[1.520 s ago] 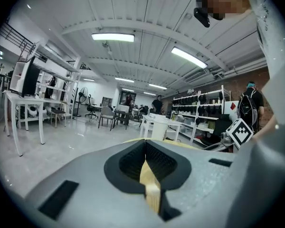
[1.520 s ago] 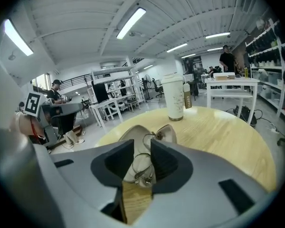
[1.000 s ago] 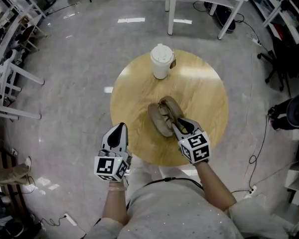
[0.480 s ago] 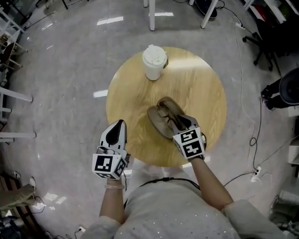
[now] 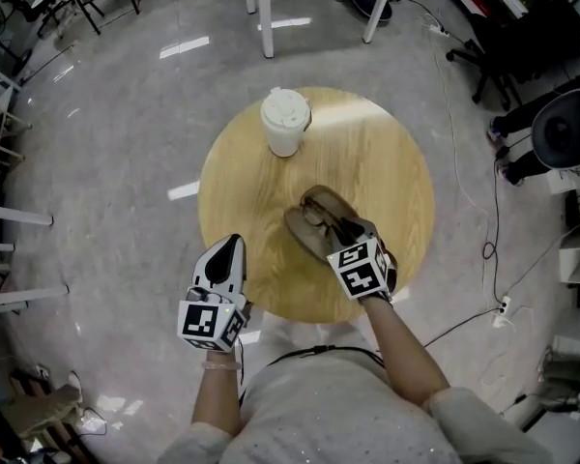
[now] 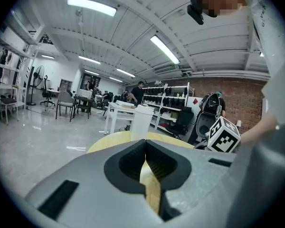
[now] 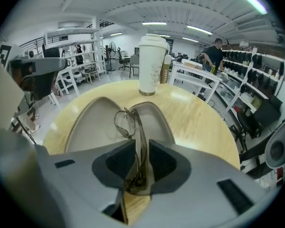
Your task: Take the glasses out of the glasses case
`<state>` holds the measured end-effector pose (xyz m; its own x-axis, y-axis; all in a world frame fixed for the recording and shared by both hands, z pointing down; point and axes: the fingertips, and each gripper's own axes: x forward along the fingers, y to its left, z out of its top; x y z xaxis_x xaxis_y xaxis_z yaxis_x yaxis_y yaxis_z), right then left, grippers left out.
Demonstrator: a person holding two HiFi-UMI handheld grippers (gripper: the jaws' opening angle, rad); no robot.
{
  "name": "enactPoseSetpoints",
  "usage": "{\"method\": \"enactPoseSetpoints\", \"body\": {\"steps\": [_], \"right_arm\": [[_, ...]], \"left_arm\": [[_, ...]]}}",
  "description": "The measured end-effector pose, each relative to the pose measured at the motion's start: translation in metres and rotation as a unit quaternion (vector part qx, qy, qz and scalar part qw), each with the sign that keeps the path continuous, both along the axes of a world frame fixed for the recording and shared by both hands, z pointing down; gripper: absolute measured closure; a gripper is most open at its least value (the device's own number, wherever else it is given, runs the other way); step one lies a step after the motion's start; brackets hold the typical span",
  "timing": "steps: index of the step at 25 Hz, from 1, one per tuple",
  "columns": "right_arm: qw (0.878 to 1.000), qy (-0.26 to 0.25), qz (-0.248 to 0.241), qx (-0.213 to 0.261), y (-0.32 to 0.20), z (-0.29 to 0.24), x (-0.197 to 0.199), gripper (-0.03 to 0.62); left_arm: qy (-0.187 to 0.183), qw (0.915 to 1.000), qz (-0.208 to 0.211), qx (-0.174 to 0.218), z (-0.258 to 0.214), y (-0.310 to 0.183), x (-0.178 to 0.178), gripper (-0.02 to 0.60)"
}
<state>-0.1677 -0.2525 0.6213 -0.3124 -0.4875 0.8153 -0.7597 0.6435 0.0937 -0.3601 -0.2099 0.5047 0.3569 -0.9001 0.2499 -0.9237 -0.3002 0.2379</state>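
- Your left gripper (image 5: 229, 247) hangs over the near left edge of the counter (image 5: 387, 162), apart from all things on it.
- In the left gripper view its fingers (image 6: 133, 160) are clenched, tips touching, and nothing is between them.
- Your right gripper (image 5: 346, 232) points steeply down into the near end of the open case (image 5: 307, 232).
- In the right gripper view its fingers (image 7: 121, 163) are closing, and the glasses (image 7: 124, 123) stand between them. A thin gap is visible at the right pad, so they are not grasping yet.
- The glasses are folded and lie inside the case, along the hinge between the two halves. One lens leans toward the left half.
- The case lies open and flat near the middle of the counter, a little toward you. Both beige halves face up.
- The counter is round and of light wood.
- A white cup (image 5: 284, 124) with a lid stands upright at the far left part of the counter, well apart from the case.
- Beyond the counter the grey floor (image 5: 106, 143) shines. The white legs of a table (image 5: 261, 8) stand at the far edge.
- A black fan (image 5: 565, 133) sits on the floor at the far right.
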Motion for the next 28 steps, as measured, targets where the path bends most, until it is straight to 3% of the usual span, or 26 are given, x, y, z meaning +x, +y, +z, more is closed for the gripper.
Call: {"method": "enactPoseSetpoints", "body": {"steps": [15,28], "right_arm": [[1.0,0.022,0.02,-0.005,-0.003,0.007,0.011,0.56],[0.999,-0.022,0.009,0.04,-0.001,-0.02,0.003,0.562]], "left_arm": [[0.004,0.9999,0.015,-0.002,0.003,0.003,-0.008,0.577],[0.009,0.999,0.041,0.012,-0.005,-0.003,0.002,0.577]]}}
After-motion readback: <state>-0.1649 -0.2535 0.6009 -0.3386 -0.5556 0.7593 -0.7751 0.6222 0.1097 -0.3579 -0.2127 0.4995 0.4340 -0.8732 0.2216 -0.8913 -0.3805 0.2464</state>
